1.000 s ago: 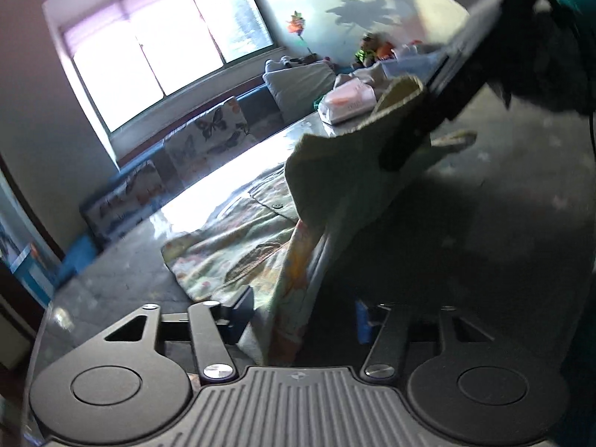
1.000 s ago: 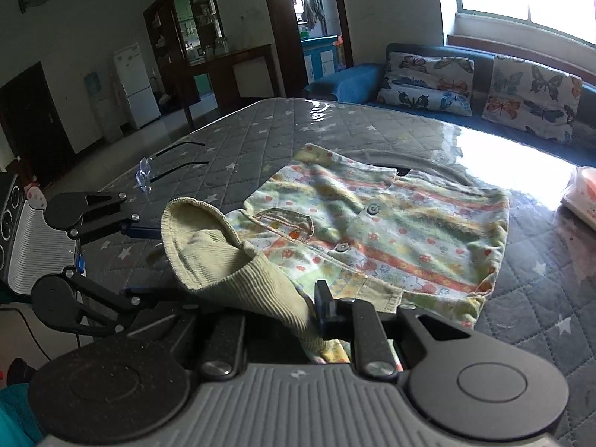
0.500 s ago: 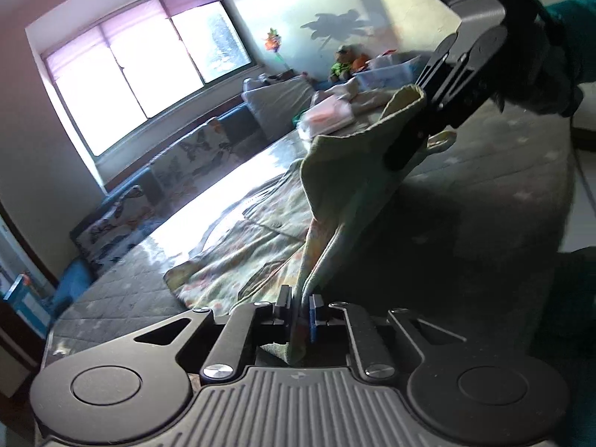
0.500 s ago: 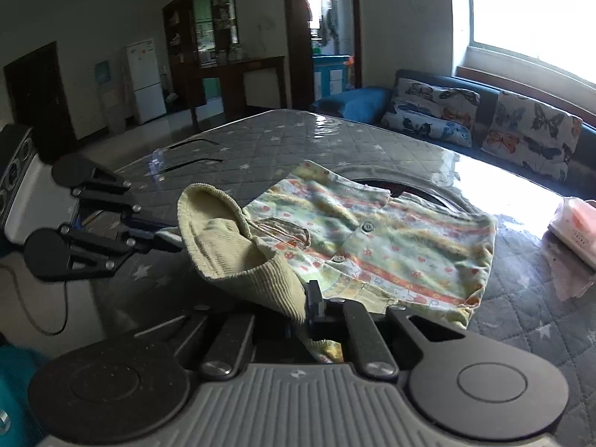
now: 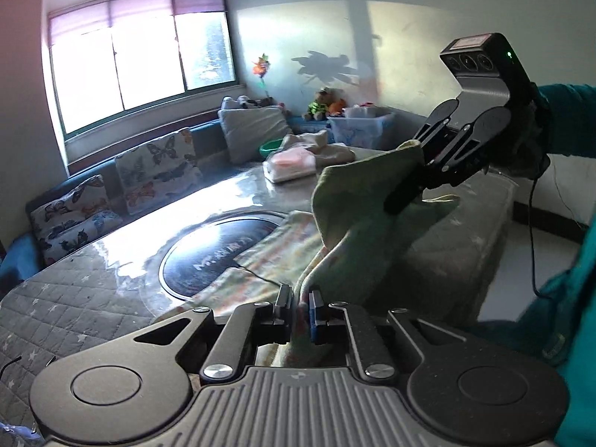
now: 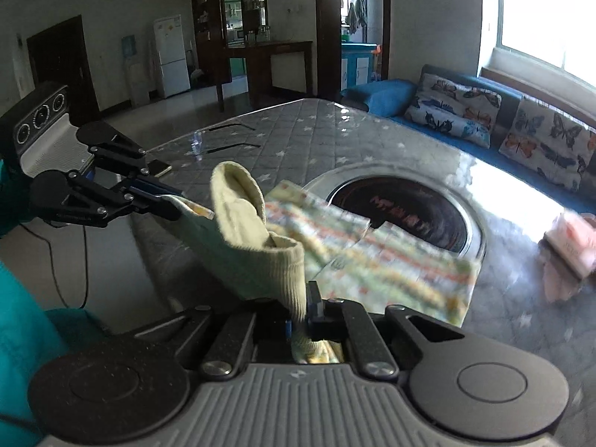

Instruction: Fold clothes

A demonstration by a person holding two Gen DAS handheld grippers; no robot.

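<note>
A small patterned garment (image 6: 380, 257) with pale green ribbed trim (image 6: 242, 212) is lifted off the grey quilted mattress (image 6: 298, 138), its far part still draped on it. My left gripper (image 5: 298, 307) is shut on one edge of the garment (image 5: 357, 231); it also shows in the right wrist view (image 6: 169, 201). My right gripper (image 6: 298, 316) is shut on the ribbed edge; it shows in the left wrist view (image 5: 409, 186) holding the cloth up. The cloth hangs stretched between the two grippers.
A round dark logo patch (image 5: 219, 253) on the mattress lies uncovered beside the garment. A pink-and-white packet (image 5: 290, 165) sits at the far edge. A sofa with butterfly cushions (image 5: 156, 171) runs under the window. A person's teal sleeve (image 5: 570, 298) is at right.
The left gripper closed on the garment's edge. Both grippers have lifted and pulled the garment toward the near side, uncovering the round logo patch.
</note>
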